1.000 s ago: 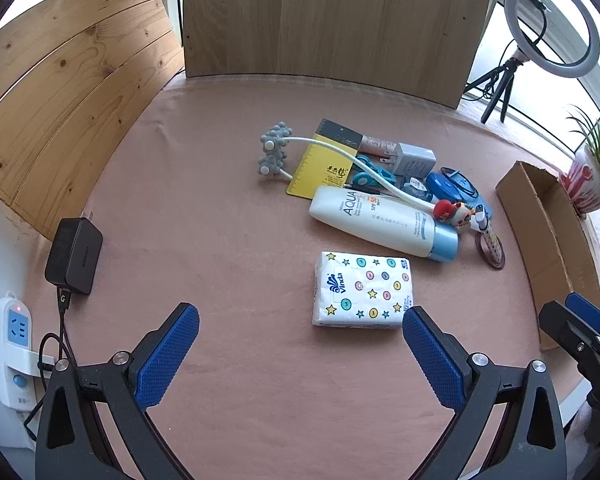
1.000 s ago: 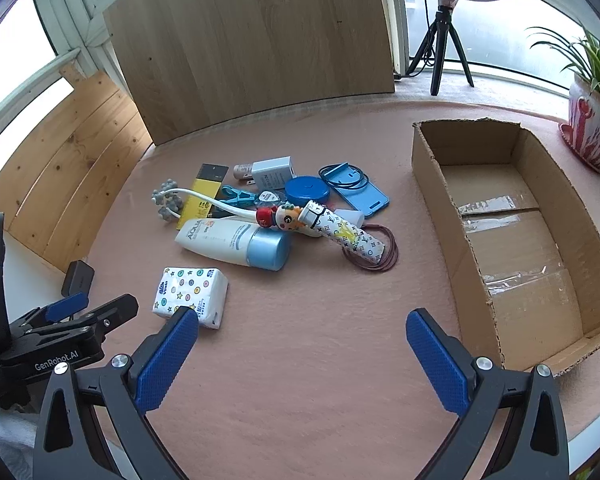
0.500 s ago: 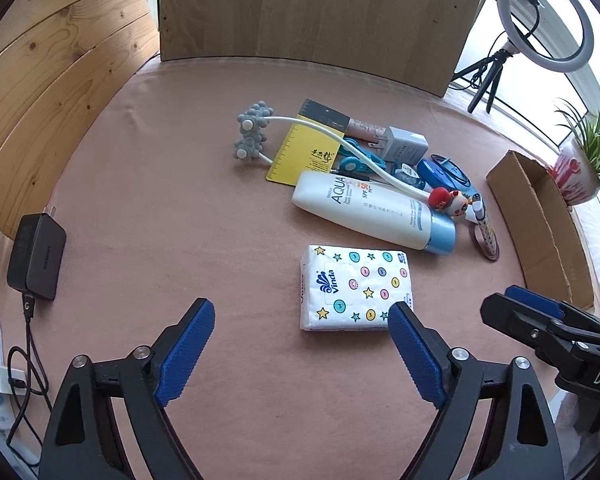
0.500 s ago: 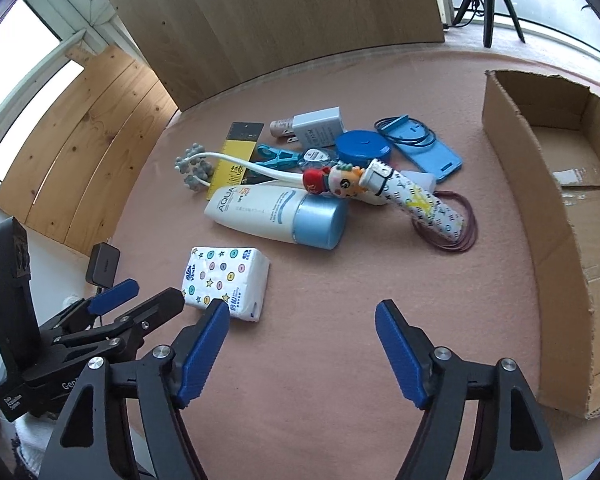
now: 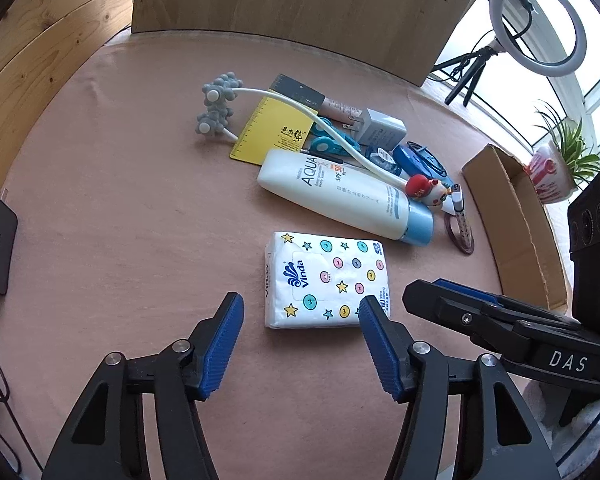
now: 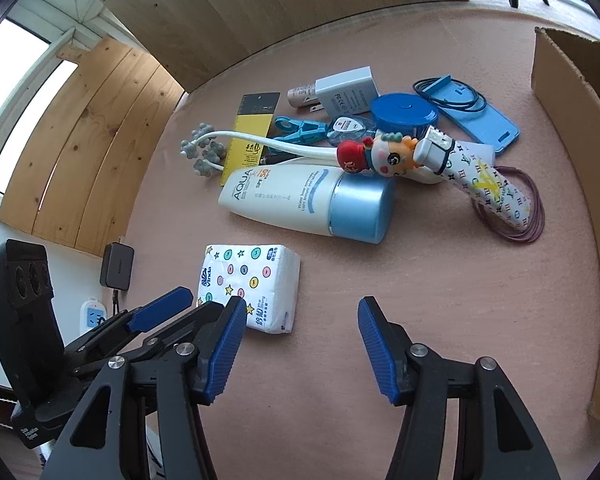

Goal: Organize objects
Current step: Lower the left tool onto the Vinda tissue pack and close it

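Left wrist view: low over the worktop (image 5: 120, 220), facing forward, tissue pack (image 5: 326, 280) close ahead. Right wrist view: beside it, equally low, angled left. Shared: tissue pack (image 6: 250, 286), sunscreen tube (image 6: 300, 202), cardboard box (image 6: 572, 92).

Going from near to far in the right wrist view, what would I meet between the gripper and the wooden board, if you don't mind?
right gripper → tissue pack → sunscreen tube → yellow ruler → white charger plug → wooden board
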